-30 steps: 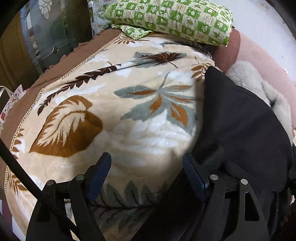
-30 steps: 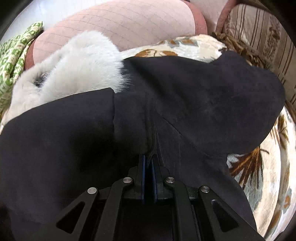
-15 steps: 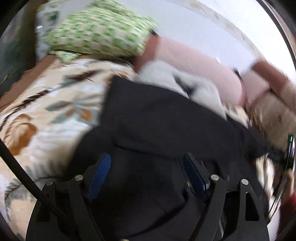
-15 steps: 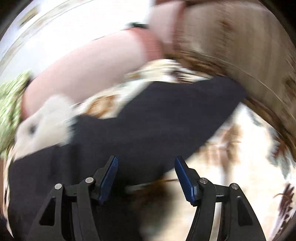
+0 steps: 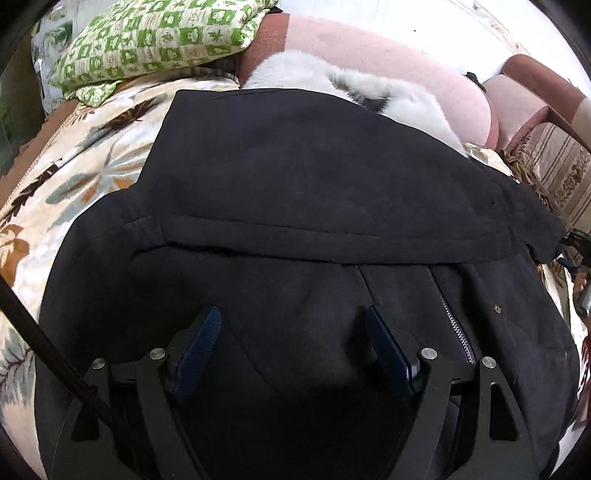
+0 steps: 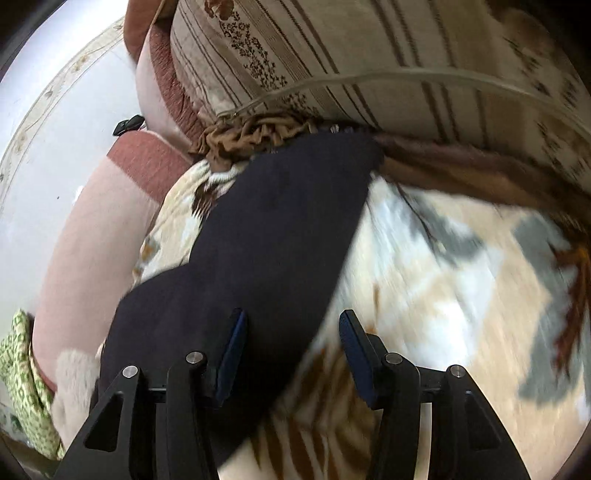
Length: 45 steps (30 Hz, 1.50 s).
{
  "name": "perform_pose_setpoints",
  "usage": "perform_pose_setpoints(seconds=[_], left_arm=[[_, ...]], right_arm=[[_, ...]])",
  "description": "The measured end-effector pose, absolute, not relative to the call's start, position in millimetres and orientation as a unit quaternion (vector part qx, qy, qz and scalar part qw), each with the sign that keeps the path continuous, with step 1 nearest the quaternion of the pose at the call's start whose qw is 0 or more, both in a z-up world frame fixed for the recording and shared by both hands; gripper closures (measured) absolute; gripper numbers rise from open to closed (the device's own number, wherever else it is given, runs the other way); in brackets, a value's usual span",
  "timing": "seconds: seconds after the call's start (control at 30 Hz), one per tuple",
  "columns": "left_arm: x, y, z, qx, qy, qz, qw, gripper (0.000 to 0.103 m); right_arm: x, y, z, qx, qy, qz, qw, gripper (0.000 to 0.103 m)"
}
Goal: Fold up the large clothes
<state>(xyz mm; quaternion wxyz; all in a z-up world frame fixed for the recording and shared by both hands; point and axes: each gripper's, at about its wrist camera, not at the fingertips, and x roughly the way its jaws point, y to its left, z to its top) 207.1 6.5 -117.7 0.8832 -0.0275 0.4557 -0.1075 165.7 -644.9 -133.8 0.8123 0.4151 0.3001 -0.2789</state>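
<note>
A dark coat (image 5: 295,177) lies spread on a leaf-print blanket (image 5: 92,147) over a sofa. A folded-over flap runs across it from 9 o'clock to 3 o'clock in the left wrist view, its hem a straight line just above centre. A zip (image 5: 452,317) shows below the hem at about 4 o'clock. A pale fur collar (image 5: 369,85) sits at 12 to 1 o'clock, against a pink cushion (image 5: 388,55). A green checked pillow (image 5: 155,33) is at 11 o'clock.

The left gripper (image 5: 291,332) hangs over the coat's lower body with its jaws wide apart. Nothing is between the pads; dark cloth lies beneath them, and contact cannot be confirmed.

In the right wrist view, a coat sleeve (image 6: 273,229) stretches as a long dark strip from 7 o'clock up to 1 o'clock, its far end near a striped cushion (image 6: 369,48). The right gripper (image 6: 291,347) has jaws about half apart; they have just opened and then narrowed a little. They grip nothing. The sleeve's near edge passes under the left finger (image 6: 231,350), while the right finger stands over bare blanket. The view is motion-blurred.

Judging from this, the sleeve is the piece left to fold inward. Its long axis runs away from the right gripper, which is the nearer one.
</note>
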Motion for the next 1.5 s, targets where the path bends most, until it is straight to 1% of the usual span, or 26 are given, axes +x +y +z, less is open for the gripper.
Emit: perform_pose_setpoints(seconds=[0.07,0.1,0.13,0.2,0.27,0.37,0.53,0.63,0.73,0.83,0.9,1.03,1.1,1.17,1.23,1.27,1.3,1.33,1.37,1.4,1.43,1.5], left_arm=[[207.3,5.1,-119.1,-0.023,0.455,-0.107,0.884,0.023],[207.5,3.7,-119.7,-0.019,0.455,-0.107,0.884,0.022],[207.3,2.0,-120.4,-0.016,0.455,-0.107,0.884,0.022],[207.4,-0.3,-121.4,-0.008,0.455,-0.105,0.884,0.022],[206.5,0.8,-120.1,-0.009,0.455,-0.105,0.884,0.022],[205.0,5.5,-115.0,-0.023,0.456,-0.112,0.883,0.022],[197.9,20.2,-95.2,-0.064,0.437,-0.13,0.888,0.022],[189.8,35.8,-73.4,-0.081,0.404,-0.13,0.902,0.022],[184.6,56.9,-54.0,-0.076,0.36,-0.079,0.927,0.022],[187.0,81.6,-42.3,-0.071,0.326,-0.003,0.943,0.022],[191.9,99.5,-39.8,-0.081,0.317,0.04,0.944,0.022],[203.9,127.7,-50.9,-0.133,0.341,0.063,0.929,0.022],[208.4,133.8,-56.3,-0.153,0.358,0.059,0.919,0.022],[208.5,135.0,-56.8,-0.163,0.364,0.052,0.916,0.022],[208.0,134.7,-56.3,-0.165,0.366,0.045,0.915,0.022],[207.6,133.4,-56.4,-0.163,0.367,0.044,0.915,0.022],[206.8,130.8,-56.1,-0.159,0.367,0.046,0.915,0.022],[207.0,129.6,-55.7,-0.156,0.368,0.047,0.916,0.022],[206.9,128.2,-55.6,-0.154,0.369,0.047,0.916,0.022],[206.6,127.2,-55.3,-0.154,0.369,0.044,0.916,0.022],[206.1,126.9,-54.7,-0.154,0.369,0.042,0.916,0.022],[205.4,125.1,-53.6,-0.152,0.367,0.04,0.917,0.022]], right_arm=[[179.4,-655.5,-134.8,0.417,0.304,-0.289,0.807,0.046],[184.5,-660.1,-135.3,0.417,0.306,-0.295,0.803,0.048],[188.5,-662.3,-135.4,0.416,0.312,-0.299,0.8,0.062],[193.7,-662.2,-131.8,0.41,0.325,-0.299,0.798,0.087],[197.6,-653.4,-113.3,0.376,0.334,-0.308,0.807,0.093],[201.9,-626.2,-66.7,0.309,0.329,-0.304,0.839,0.095],[210.1,-540.7,16.5,0.196,0.311,-0.261,0.893,0.096],[217.0,-480.3,45.3,0.15,0.304,-0.21,0.917,0.098],[225.2,-401.5,61.2,0.091,0.306,-0.144,0.937,0.099],[235.5,-319.6,52.9,0.042,0.323,-0.065,0.943,0.102],[243.2,-260.7,32.6,0.007,0.342,-0.012,0.94,0.102],[248.1,-156.1,-34.4,-0.053,0.397,0.063,0.914,0.101],[243.9,-130.7,-60.2,-0.064,0.421,0.085,0.901,0.101],[230.6,-116.1,-76.6,-0.077,0.432,0.098,0.893,0.099],[220.7,-121.3,-80.1,-0.092,0.43,0.097,0.893,0.095],[216.2,-127.4,-77.9,-0.099,0.425,0.09,0.895,0.088],[211.6,-137.3,-74.0,-0.104,0.415,0.075,0.9,0.074],[211.9,-144.1,-69.9,-0.106,0.406,0.059,0.906,0.056],[213.4,-155.7,-63.4,-0.104,0.391,0.031,0.914,0.047],[213.6,-167.2,-59.0,-0.1,0.379,0.008,0.92,0.032],[214.6,-180.7,-55.4,-0.093,0.367,-0.014,0.925,0.026],[219.2,-205.7,-54.0,-0.077,0.362,-0.047,0.928,0.026]])
